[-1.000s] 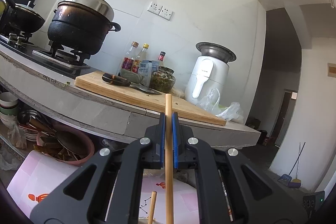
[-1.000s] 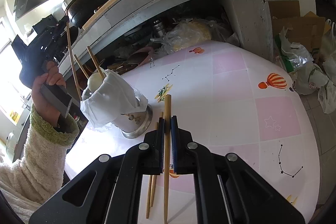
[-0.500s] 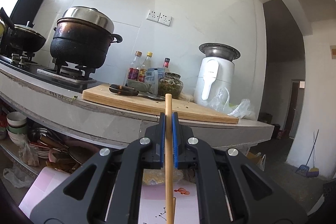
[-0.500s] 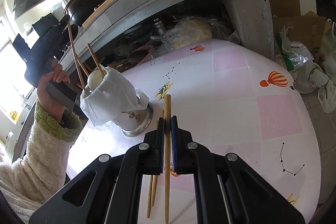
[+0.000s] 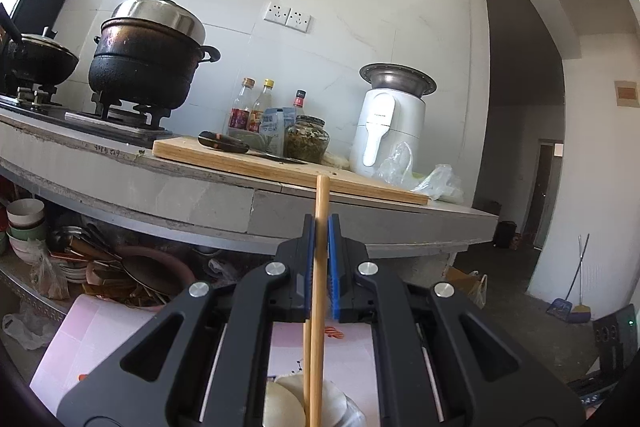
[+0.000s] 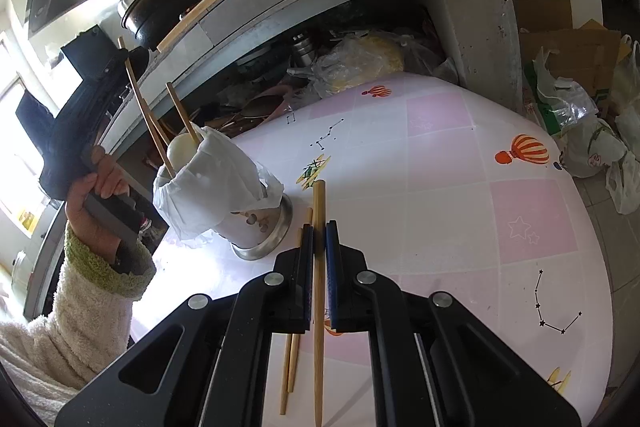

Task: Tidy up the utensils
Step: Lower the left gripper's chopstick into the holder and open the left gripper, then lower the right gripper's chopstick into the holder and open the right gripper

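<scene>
Wooden chopstick clamped in left hand-held gripper, tip entering the holder on the desk. Right hand-held gripper is clamped on another chopstick. Risk: tall bag-draped holder tips if the stick snags.

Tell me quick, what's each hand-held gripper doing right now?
Left hand-held gripper: closed on a chopstick, lowering it into the utensil holder.
Right hand-held gripper: closed on another chopstick.
</scene>
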Motion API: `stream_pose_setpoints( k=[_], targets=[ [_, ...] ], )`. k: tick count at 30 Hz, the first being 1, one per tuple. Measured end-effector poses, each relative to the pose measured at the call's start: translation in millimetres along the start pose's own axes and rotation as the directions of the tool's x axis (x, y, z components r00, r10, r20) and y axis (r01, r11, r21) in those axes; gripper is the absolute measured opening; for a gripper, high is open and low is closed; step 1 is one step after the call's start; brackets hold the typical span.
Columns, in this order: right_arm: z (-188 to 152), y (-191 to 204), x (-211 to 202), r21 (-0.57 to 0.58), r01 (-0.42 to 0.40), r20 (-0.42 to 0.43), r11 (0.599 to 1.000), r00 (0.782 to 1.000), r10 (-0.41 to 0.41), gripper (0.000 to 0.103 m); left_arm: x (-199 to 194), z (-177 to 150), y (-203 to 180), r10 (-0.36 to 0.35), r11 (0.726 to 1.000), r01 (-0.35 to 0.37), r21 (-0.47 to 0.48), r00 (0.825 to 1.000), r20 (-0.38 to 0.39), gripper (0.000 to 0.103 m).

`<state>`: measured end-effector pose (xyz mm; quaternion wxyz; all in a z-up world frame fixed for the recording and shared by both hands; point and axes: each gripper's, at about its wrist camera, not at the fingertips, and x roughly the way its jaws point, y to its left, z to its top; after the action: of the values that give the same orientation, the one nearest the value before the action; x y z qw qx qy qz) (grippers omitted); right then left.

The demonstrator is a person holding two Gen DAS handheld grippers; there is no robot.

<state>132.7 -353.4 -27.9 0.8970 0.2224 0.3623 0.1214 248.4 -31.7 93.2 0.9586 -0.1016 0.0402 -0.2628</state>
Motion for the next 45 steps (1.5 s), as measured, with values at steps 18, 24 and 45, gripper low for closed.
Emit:
stream_pose_setpoints(
  k=[18,24,45],
  targets=[
    [10,18,-18,-0.042,-0.007,0.053,0.999,0.999,0.009,0.006,-79,-30,-15,-0.055,0.998,0.053,-0.014,0.983,-0.174,0.045],
    [39,38,-42,-0.1,-0.044,0.126,0.994,0.99,0.057,0.006,-104,-33,-15,-0.028,1.0,0.028,0.002,0.985,-0.168,0.06],
    [173,178,-37,-0.358,-0.253,0.288,0.899,0.886,0.364,0.006,-150,-81,20,0.244,0.97,-0.23,0.083,0.904,-0.351,0.085]
  ],
)
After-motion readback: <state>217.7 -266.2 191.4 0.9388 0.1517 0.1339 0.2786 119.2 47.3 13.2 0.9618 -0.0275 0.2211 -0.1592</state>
